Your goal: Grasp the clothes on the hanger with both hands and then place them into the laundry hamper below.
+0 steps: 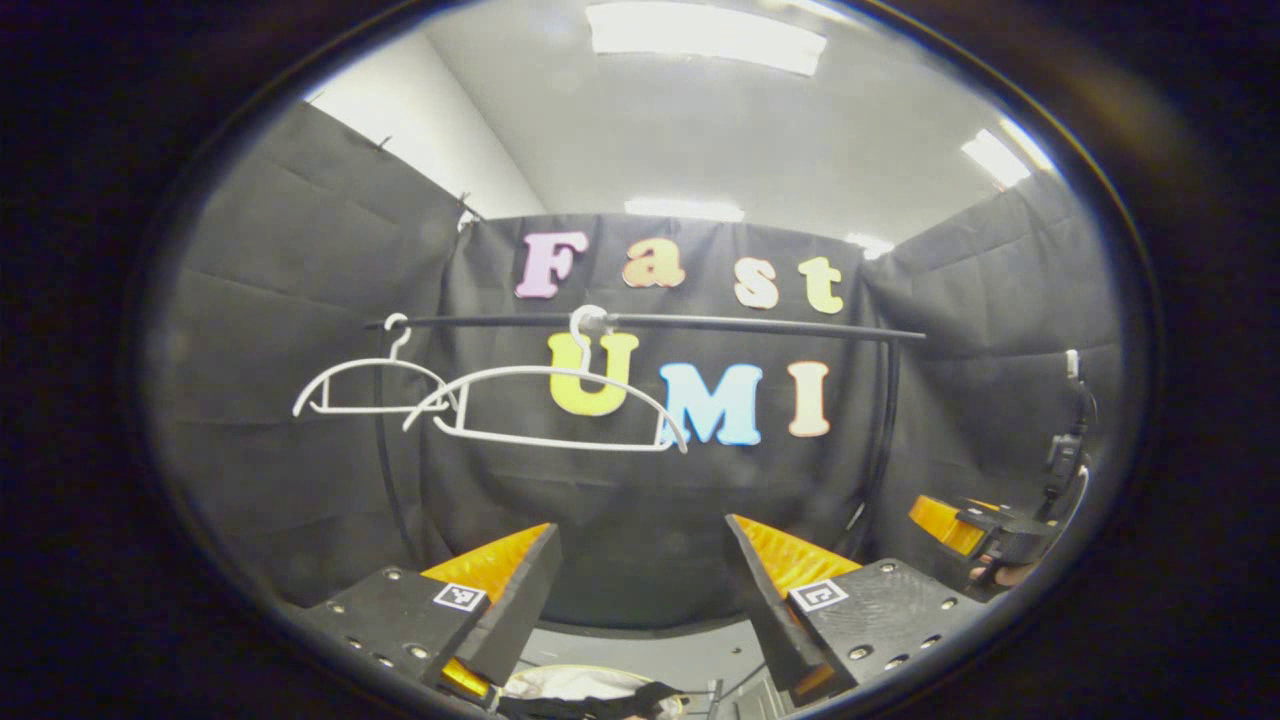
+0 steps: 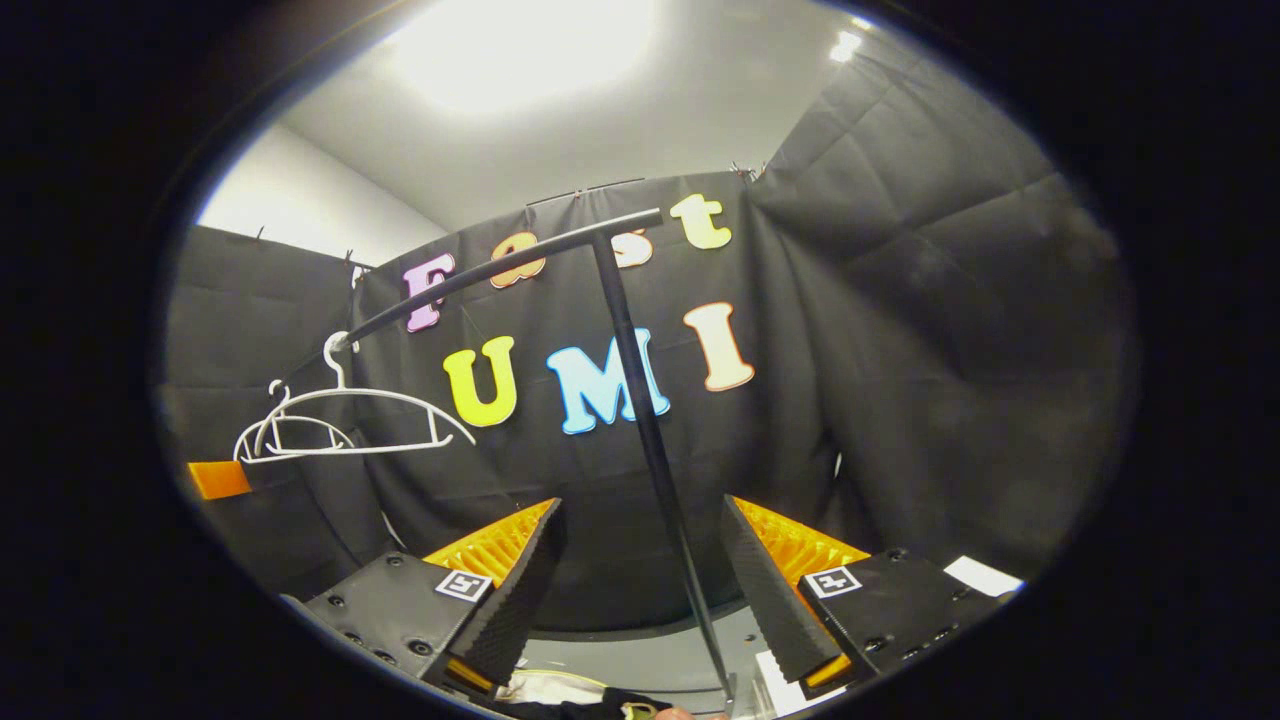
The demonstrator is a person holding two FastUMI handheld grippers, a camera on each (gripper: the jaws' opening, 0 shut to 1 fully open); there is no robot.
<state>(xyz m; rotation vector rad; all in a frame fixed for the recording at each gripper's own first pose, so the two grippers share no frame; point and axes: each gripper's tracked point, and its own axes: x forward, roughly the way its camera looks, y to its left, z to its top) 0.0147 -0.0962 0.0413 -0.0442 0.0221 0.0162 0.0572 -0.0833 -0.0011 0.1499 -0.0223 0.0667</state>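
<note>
Both grippers' jaws gape, holding nothing, before two bare hangers on the rail.

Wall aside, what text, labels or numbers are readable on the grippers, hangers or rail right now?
No readable words or numbers.
Left gripper: square marker tags, coded patterns, no letters.
Right gripper: matching tags; white sticker too blurred to read.
Hangers, rail: no markings visible.

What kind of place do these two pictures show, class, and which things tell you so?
Probably a small recording booth set up for laundry practice: black cloth walls, a black metal clothes rail carrying two bare white plastic hangers, and fluorescent ceiling lights overhead.
</note>
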